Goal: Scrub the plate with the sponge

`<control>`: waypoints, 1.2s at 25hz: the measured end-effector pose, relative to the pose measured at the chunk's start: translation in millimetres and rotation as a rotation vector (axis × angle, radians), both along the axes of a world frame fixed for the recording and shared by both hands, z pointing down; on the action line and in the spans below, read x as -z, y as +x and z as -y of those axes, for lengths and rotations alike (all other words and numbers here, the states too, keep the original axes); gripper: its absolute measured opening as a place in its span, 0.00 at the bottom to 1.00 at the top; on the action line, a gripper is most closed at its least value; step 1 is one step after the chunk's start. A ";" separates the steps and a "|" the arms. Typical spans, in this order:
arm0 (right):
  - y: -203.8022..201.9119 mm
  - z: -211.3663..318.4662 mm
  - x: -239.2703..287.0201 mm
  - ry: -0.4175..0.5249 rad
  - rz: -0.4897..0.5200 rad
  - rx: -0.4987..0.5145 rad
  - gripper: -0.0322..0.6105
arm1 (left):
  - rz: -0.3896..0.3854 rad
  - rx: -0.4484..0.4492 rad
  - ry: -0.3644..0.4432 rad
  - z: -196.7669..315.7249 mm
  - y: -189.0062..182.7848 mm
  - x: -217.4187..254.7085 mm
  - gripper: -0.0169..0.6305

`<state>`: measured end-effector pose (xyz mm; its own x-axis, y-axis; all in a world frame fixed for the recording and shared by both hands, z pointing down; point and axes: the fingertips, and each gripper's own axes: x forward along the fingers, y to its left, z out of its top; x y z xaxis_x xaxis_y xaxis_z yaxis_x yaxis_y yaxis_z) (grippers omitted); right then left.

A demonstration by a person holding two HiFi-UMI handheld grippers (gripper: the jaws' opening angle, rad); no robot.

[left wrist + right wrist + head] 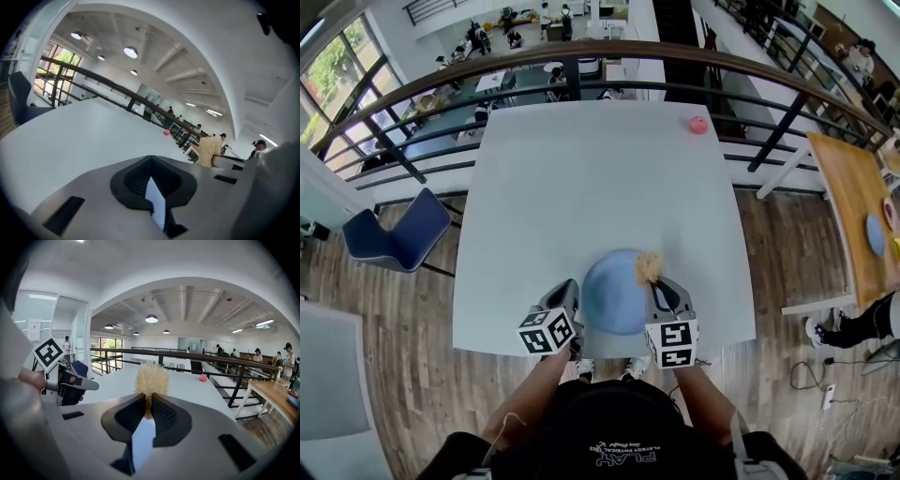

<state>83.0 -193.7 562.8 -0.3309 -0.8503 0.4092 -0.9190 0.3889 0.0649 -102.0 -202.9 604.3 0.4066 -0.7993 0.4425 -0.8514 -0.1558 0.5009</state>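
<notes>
At the lower middle of the head view the blue plate (614,298) lies on the white bench (581,187). The right gripper (662,291) pinches the tan sponge (651,267) in its fingers (131,414) over the plate's upper right rim. The left gripper (566,298) stands at the plate's left edge, its fingers pressed together.

The plate (614,292) at lower centre was blue, the sponge (650,266) at its upper right straw-tan, the table (600,178) pale grey-white. A ball (698,125) at upper right was pink; the marker cubes (547,331) bore black-and-white squares.
</notes>
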 end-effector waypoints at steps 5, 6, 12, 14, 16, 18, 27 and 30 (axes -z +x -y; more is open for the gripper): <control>-10.0 2.6 43.2 0.097 -0.011 0.034 0.12 | 0.059 -0.123 0.283 13.2 8.3 75.4 0.04; -11.4 3.4 52.5 0.118 -0.012 0.037 0.12 | 0.074 -0.147 0.343 14.8 10.0 92.0 0.04; -29.8 12.7 109.5 0.248 -0.013 0.054 0.12 | 0.159 -0.224 0.601 20.8 8.9 179.9 0.04; -35.5 13.3 123.8 0.283 -0.018 0.057 0.12 | 0.146 -0.213 0.648 20.9 4.3 197.0 0.04; -38.5 13.7 135.5 0.313 -0.013 0.055 0.12 | 0.153 -0.202 0.680 20.6 -0.1 206.1 0.04; -40.3 13.0 142.2 0.328 -0.006 0.051 0.12 | 0.161 -0.201 0.696 18.8 -2.7 209.5 0.04; -41.4 6.0 139.6 0.322 0.010 0.019 0.12 | 0.184 -0.196 0.717 7.9 -4.0 204.0 0.04; -43.9 2.5 137.6 0.316 0.011 0.016 0.12 | 0.182 -0.205 0.709 3.5 -5.5 200.3 0.04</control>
<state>39.2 -196.2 425.2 -0.3484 -0.9294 0.1217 -0.9141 0.3656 0.1751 -107.5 -206.3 404.0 0.5470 -0.8337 -0.0749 -0.8305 -0.5518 0.0763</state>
